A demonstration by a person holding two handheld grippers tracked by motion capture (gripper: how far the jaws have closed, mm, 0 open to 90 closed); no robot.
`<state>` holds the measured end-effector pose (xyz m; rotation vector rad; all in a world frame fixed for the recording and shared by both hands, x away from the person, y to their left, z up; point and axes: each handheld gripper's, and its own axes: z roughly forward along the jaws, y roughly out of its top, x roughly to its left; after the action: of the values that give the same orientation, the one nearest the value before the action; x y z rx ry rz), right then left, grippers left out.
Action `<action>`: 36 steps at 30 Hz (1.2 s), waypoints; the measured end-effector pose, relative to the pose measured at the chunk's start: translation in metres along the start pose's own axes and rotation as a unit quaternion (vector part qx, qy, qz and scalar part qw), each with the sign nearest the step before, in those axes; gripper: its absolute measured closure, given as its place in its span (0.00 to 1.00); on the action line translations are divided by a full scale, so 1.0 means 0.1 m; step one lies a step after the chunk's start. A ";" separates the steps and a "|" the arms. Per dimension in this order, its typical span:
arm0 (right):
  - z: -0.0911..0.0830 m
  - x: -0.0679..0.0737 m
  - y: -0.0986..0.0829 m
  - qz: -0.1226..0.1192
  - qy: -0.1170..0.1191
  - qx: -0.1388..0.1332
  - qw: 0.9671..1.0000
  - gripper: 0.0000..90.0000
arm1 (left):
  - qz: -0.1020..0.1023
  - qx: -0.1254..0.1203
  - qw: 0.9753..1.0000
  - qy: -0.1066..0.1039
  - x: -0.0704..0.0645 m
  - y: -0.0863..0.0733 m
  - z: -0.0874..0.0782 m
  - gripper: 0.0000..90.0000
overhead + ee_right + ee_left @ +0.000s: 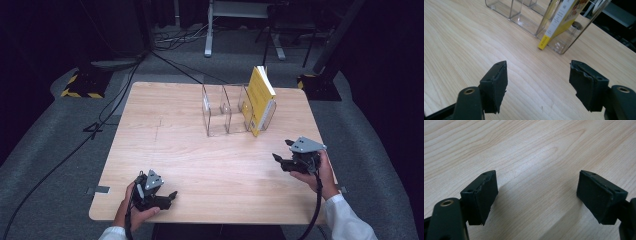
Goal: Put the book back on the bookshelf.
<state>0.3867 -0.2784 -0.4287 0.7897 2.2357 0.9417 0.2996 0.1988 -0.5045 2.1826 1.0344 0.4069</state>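
1. Evidently the yellow book [260, 98] is the thing in hand: it stands tilted in the rightmost slot of the clear acrylic organizer [220, 112], at the far middle of the wooden table [200, 165].
2. Right gripper [283, 161] hovers near the table's right edge, jaws wide apart, empty, pointing towards the book's spine [554, 27].
3. Left gripper [169, 196] rests by the near edge, jaws apart, holding nothing.
4. To grasp well, approach the spine squarely, clear of the acrylic wall.
5. Bare tabletop lies between grippers and organizer; the empty slots stand left of the book.
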 end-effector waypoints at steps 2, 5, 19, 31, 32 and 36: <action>-0.01 0.01 -0.05 -0.004 -0.005 0.005 1.000 0.35 | 0.000 0.000 1.000 0.000 0.00 0.00 0.00 0.20; -0.02 0.01 -0.11 -0.011 -0.008 0.008 1.000 0.34 | 0.000 0.000 1.000 0.000 0.00 0.00 0.00 0.20; -0.08 -0.01 -0.42 -0.006 0.001 0.020 1.000 0.33 | 0.000 0.000 1.000 0.000 0.00 0.00 0.00 0.20; -0.15 -0.03 -0.66 0.012 0.002 0.029 1.000 0.33 | 0.000 0.000 1.000 0.000 0.00 0.00 0.00 0.20; -0.16 -0.03 -0.68 0.014 0.001 0.029 0.999 0.33 | 0.000 0.000 1.000 0.000 0.00 0.00 0.00 0.20; -0.19 -0.04 -0.77 0.026 0.002 0.031 0.999 0.33 | 0.000 0.000 1.000 -0.001 0.00 0.00 0.00 0.20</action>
<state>0.3538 -0.3333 -0.4753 0.8775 2.2672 0.9034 0.2996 0.1988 -0.5045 2.1827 1.0343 0.4049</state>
